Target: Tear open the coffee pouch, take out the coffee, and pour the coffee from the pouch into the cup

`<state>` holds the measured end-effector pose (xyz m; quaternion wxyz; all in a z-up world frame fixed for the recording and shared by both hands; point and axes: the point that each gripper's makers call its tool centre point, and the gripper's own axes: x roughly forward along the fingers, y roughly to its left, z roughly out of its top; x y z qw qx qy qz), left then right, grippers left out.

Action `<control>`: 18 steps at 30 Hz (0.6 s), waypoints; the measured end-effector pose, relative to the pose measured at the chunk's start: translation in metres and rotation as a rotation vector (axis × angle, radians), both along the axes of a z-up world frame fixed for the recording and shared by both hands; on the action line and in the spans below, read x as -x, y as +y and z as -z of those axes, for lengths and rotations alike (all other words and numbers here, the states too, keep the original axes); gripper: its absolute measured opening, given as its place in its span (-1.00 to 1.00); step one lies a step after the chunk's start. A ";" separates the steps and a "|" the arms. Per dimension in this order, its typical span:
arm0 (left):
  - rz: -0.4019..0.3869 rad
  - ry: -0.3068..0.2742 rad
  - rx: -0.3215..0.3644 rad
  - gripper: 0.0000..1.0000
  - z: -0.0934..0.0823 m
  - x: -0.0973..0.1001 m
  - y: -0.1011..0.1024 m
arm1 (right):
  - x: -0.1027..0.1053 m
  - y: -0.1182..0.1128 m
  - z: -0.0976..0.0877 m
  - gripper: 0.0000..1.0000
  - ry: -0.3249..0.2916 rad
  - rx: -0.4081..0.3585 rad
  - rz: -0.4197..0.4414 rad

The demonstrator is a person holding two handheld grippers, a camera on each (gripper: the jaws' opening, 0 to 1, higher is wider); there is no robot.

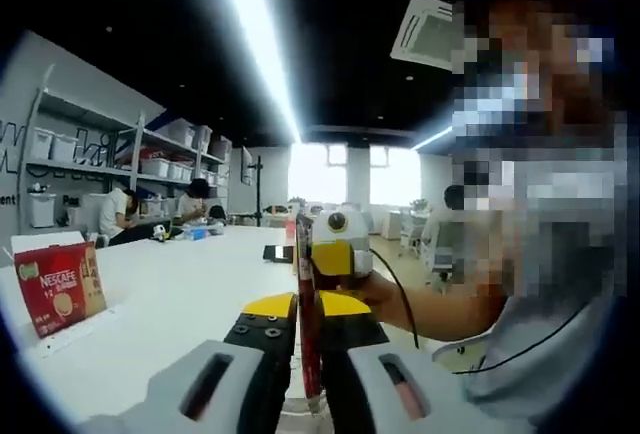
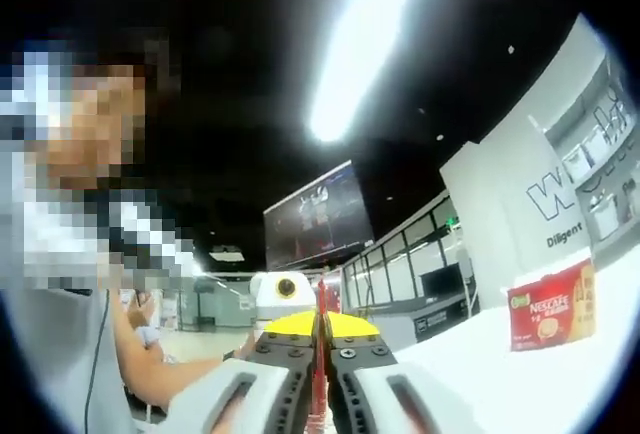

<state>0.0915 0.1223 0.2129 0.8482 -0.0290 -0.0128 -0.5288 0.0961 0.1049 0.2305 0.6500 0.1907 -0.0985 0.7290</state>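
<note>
Both grippers, left (image 1: pixel 308 339) and right (image 2: pixel 321 354), pinch the coffee pouch (image 1: pixel 304 284).

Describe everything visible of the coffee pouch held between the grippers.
The thin red coffee stick pouch looks like glossy foil, seen edge-on and upright. The left gripper is shut on its lower part; the right gripper pinches it higher up. In the right gripper view it shows as a narrow red strip between closed fingers.
</note>
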 end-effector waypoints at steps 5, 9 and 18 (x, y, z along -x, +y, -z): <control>0.007 -0.008 0.003 -0.87 -0.005 -0.002 -0.004 | 0.004 0.006 0.005 -0.89 0.005 0.017 -0.009; 0.009 -0.004 -0.022 -0.91 -0.003 -0.001 -0.006 | -0.002 -0.001 -0.012 -0.74 0.023 -0.026 0.005; 0.043 0.032 -0.078 -0.92 -0.006 -0.002 -0.012 | 0.004 0.009 -0.020 -0.89 -0.034 0.045 -0.037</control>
